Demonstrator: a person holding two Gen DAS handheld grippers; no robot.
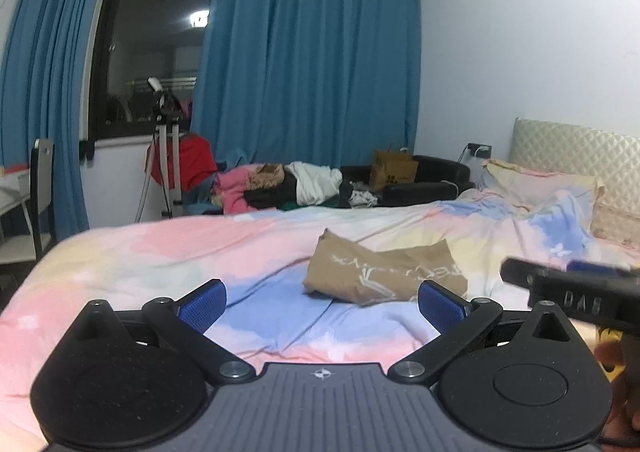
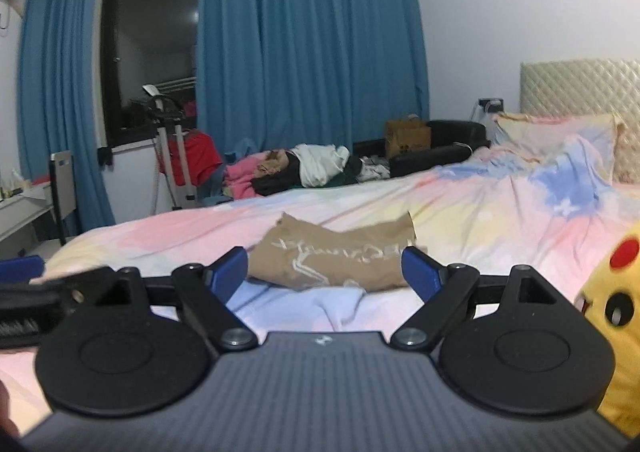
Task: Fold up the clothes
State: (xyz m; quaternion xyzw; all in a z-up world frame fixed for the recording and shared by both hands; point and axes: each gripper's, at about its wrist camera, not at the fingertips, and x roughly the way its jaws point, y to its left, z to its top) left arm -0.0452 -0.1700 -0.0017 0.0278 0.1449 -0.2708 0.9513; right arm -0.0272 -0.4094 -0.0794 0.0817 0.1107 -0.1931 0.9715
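A tan garment with white lettering (image 1: 384,272) lies folded into a compact bundle on the pastel bed cover (image 1: 160,252); it also shows in the right wrist view (image 2: 332,260). My left gripper (image 1: 322,304) is open and empty, held above the bed just short of the garment. My right gripper (image 2: 323,270) is open and empty, also just in front of the garment. The right gripper shows from the side at the right edge of the left wrist view (image 1: 568,284). The left gripper shows at the left edge of the right wrist view (image 2: 40,292).
A heap of unfolded clothes (image 1: 288,184) lies beyond the bed's far edge, also in the right wrist view (image 2: 304,168). A yellow Pikachu plush (image 2: 616,312) lies at the right. Pillows and headboard (image 1: 576,156) are far right. Blue curtains (image 1: 312,52), a tripod (image 1: 164,156) and a chair (image 1: 40,188) stand behind.
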